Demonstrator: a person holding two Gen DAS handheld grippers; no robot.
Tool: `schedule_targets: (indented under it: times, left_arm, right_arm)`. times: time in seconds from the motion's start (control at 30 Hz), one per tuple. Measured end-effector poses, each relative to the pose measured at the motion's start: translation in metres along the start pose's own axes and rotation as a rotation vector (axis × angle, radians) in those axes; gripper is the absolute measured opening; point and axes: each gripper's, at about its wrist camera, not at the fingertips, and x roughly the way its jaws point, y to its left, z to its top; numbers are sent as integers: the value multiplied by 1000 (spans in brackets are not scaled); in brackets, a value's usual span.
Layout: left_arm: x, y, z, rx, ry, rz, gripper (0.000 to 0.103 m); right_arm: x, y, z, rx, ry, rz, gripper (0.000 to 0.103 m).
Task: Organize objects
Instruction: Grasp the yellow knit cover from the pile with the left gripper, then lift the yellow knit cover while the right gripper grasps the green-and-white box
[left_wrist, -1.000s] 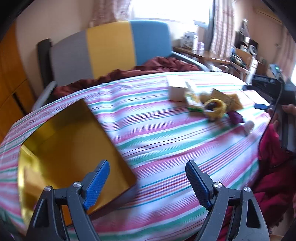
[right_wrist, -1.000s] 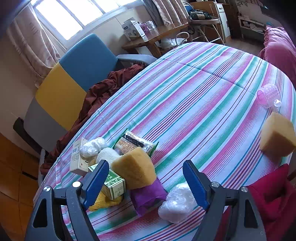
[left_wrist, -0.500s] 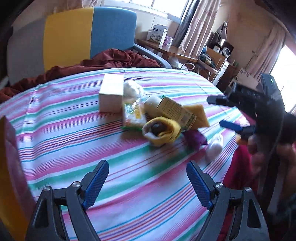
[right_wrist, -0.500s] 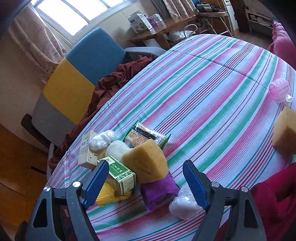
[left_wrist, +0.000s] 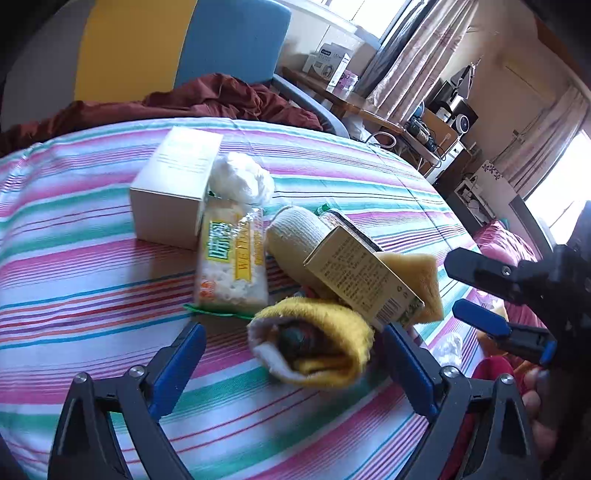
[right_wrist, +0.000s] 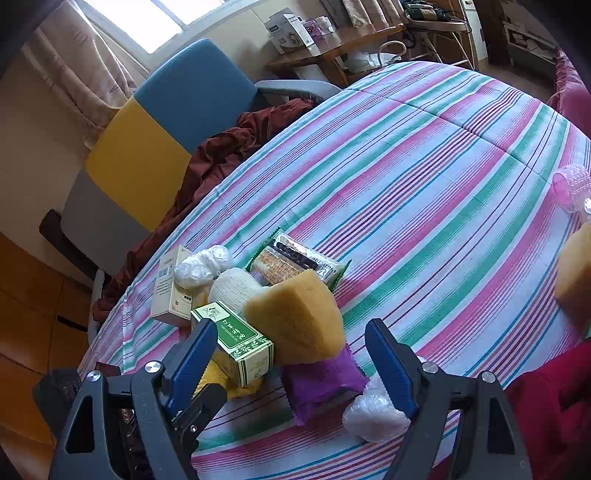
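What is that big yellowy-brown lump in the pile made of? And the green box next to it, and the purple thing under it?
The yellowy-brown lump looks like sponge foam: matte, with a rough, porous surface. The green box seems to be printed cardboard, with crisp folded edges and a slight sheen. The purple thing looks like soft cloth with a ribbed weave, though it could be a fabric-covered pad.

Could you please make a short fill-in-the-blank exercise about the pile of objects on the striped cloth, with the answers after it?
1. The green and white box leans against a large yellow ____.
2. The cloth packet lying under the sponge is ____ in colour.
3. Between the fingers of the left gripper lies a rolled yellow ____.
4. Nothing is held by the right gripper: its jaws stand ____.

Missing words: sponge; purple; towel; open
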Motion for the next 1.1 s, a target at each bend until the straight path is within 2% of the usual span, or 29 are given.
schedule_targets:
  times: [0.03, 0.07, 0.17, 0.2, 0.47, 0.63, 0.73, 0.87, 1.1]
  left_arm:
    - [3, 0, 1, 1, 6, -13, 77]
    - [6, 1, 1, 0, 25, -35, 58]
    - [-2, 5, -6, -20, 30, -67, 37]
    - [-9, 6, -10, -7, 24, -62, 34]
    - [-69, 26, -60, 73, 7, 40, 32]
    - [-101, 31, -91, 123, 3, 81, 32]
    - [-108, 32, -104, 141, 8, 75, 32]
    - [-111, 33, -109, 131, 8, 67, 32]
    - [-111, 36, -110, 123, 3, 63, 33]
  right_arm:
    - [0, 0, 0, -2, -1, -3, 84]
    - [0, 1, 0, -6, -1, -6, 84]
    - [-1, 1, 0, -11, -5, -12, 84]
    - [-1, 2, 0, -13, -6, -12, 84]
    - [-1, 20, -7, -102, 1, 11, 83]
    - [8, 43, -18, -216, 52, 18, 83]
    - [18, 61, -29, -312, 102, 20, 83]
    - [36, 88, -47, -505, 129, -96, 83]
    - [70, 105, -67, -724, 169, -270, 83]
